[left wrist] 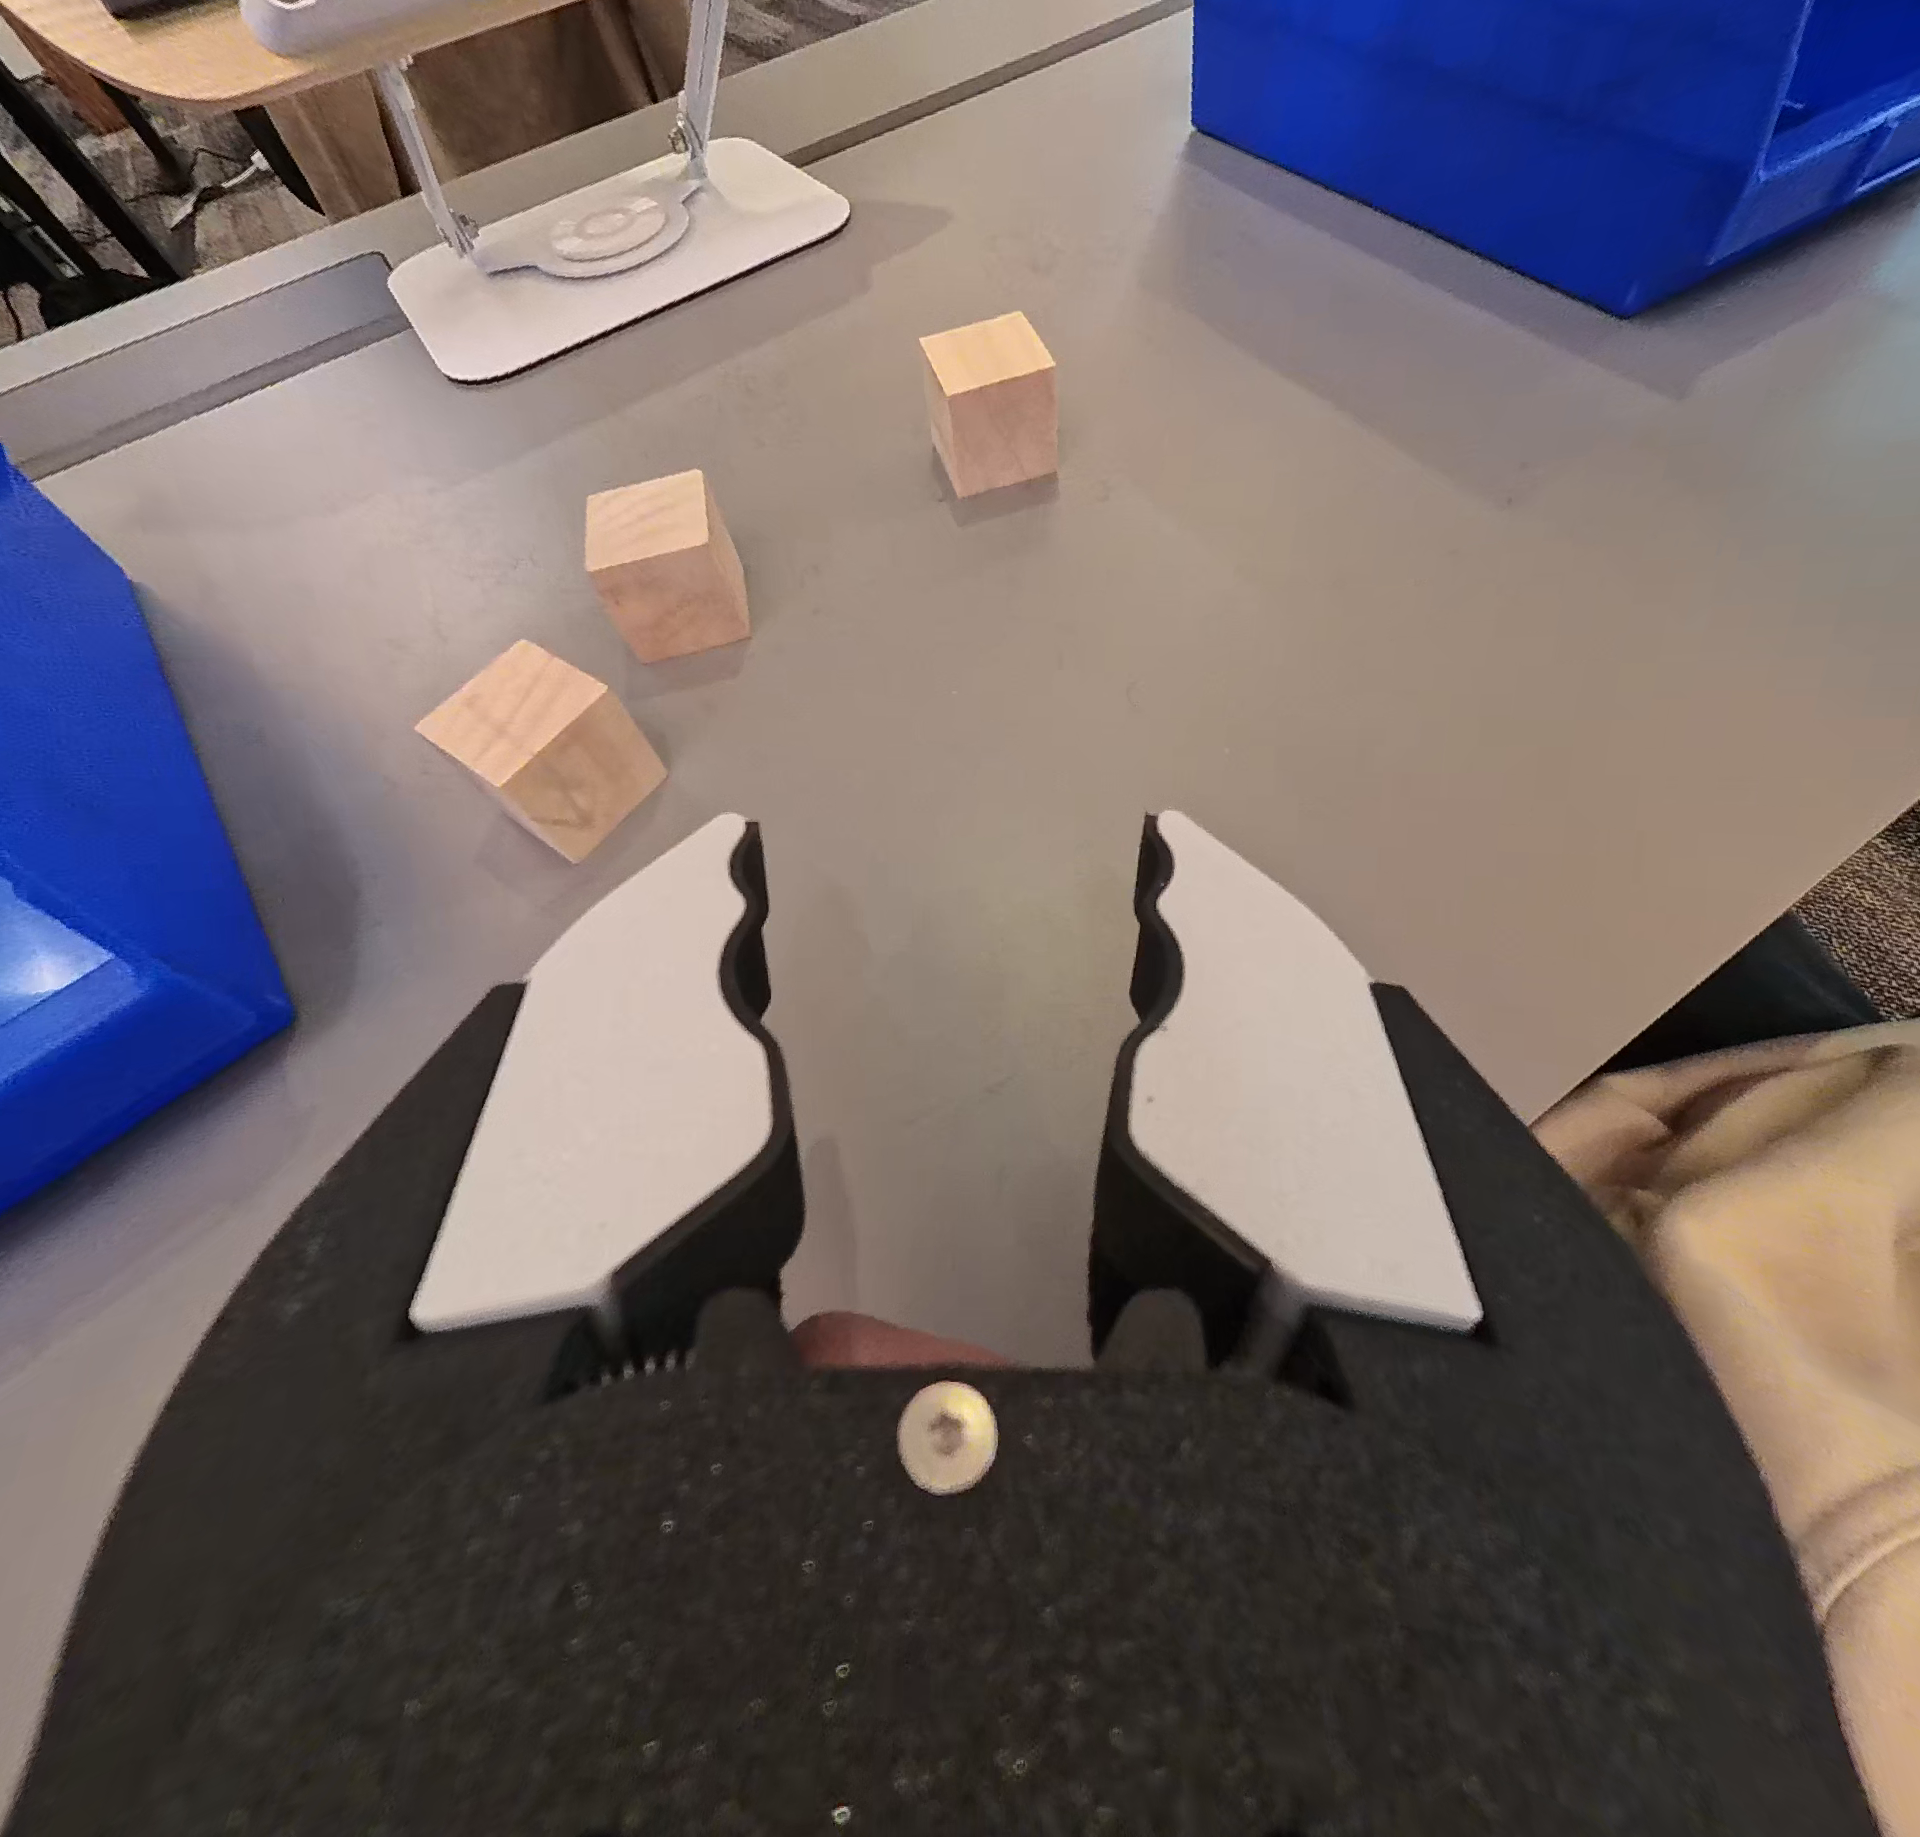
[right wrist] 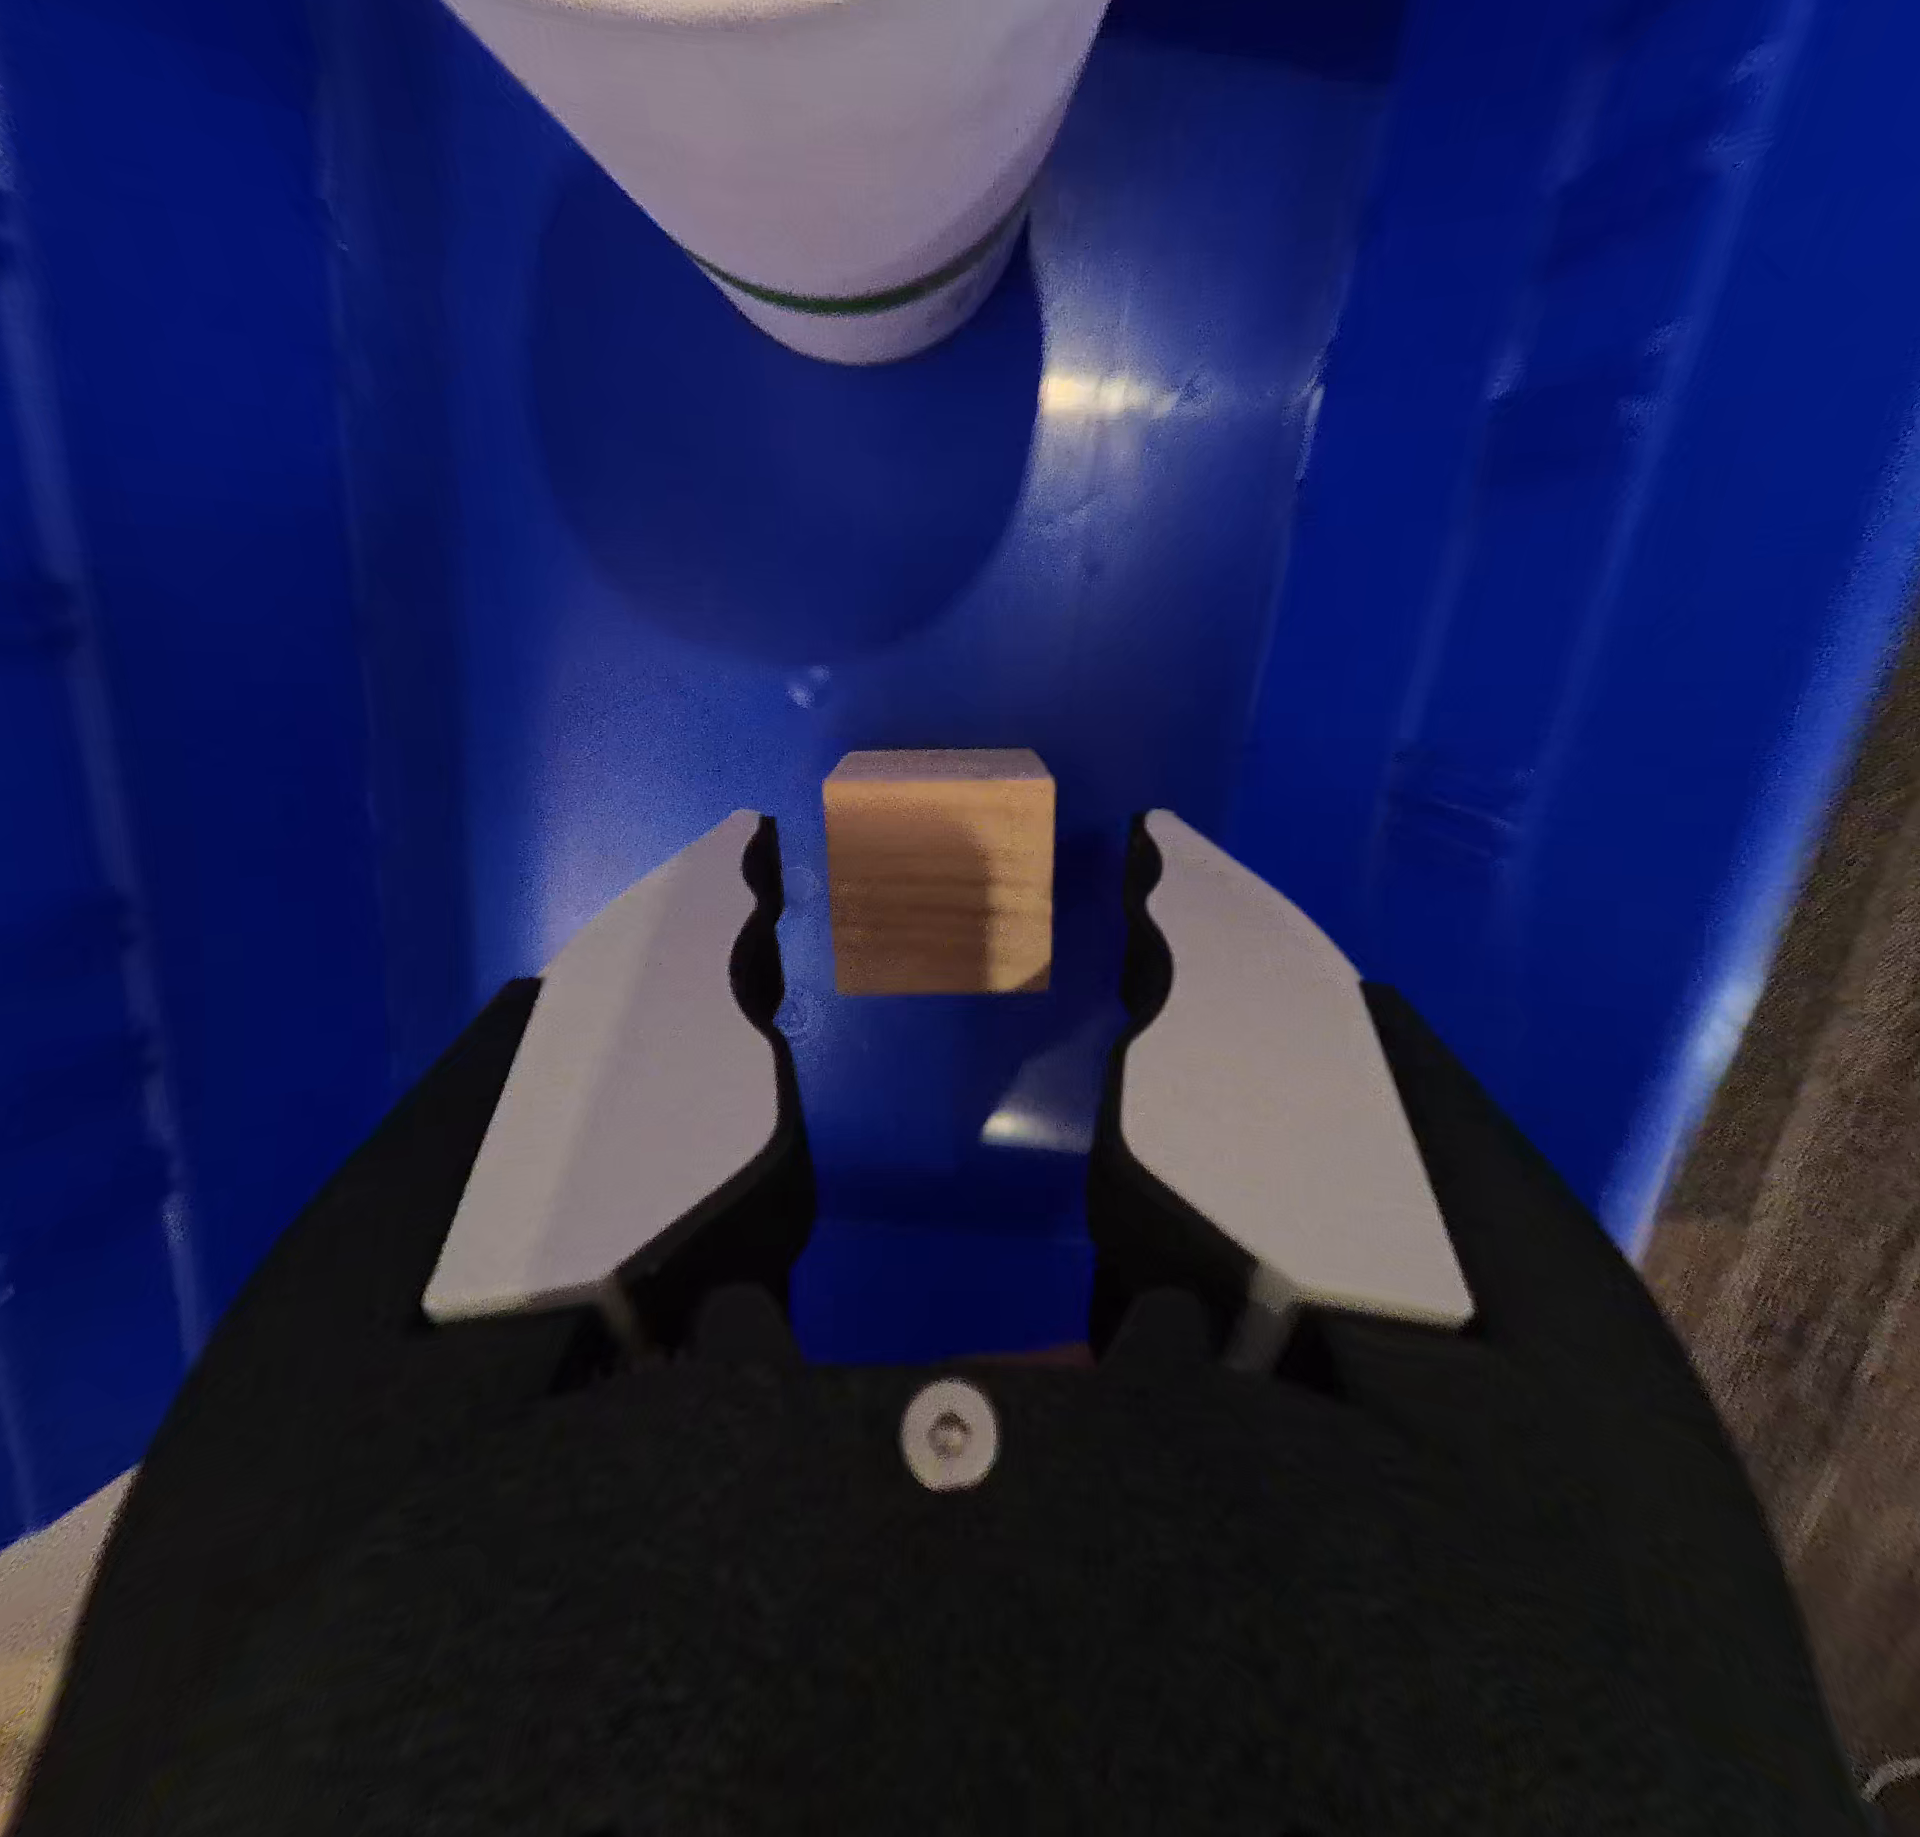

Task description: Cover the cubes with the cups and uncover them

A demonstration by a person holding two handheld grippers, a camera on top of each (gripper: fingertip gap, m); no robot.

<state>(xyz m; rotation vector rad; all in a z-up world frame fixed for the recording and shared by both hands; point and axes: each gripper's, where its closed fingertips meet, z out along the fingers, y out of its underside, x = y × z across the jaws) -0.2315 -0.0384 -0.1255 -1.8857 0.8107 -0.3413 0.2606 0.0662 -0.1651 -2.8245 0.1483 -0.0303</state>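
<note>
In the left wrist view three wooden cubes stand on the grey table (left wrist: 1247,696): a near one (left wrist: 540,748), a middle one (left wrist: 665,563) and a far one (left wrist: 989,403). My left gripper (left wrist: 951,831) is open and empty, above the table just right of the near cube. In the right wrist view my right gripper (right wrist: 948,831) is open inside a blue bin (right wrist: 312,644). A wooden cube (right wrist: 940,871) lies on the bin floor between its fingertips, untouched. A white paper cup (right wrist: 821,125) with a green line lies in the bin beyond the cube.
A blue bin (left wrist: 1538,94) stands at the table's back right, another blue bin (left wrist: 104,852) at the left edge. A white lamp stand (left wrist: 613,260) sits at the back. A person's beige sleeve (left wrist: 1787,1320) is at the right. Carpet (right wrist: 1808,1164) shows beside the bin.
</note>
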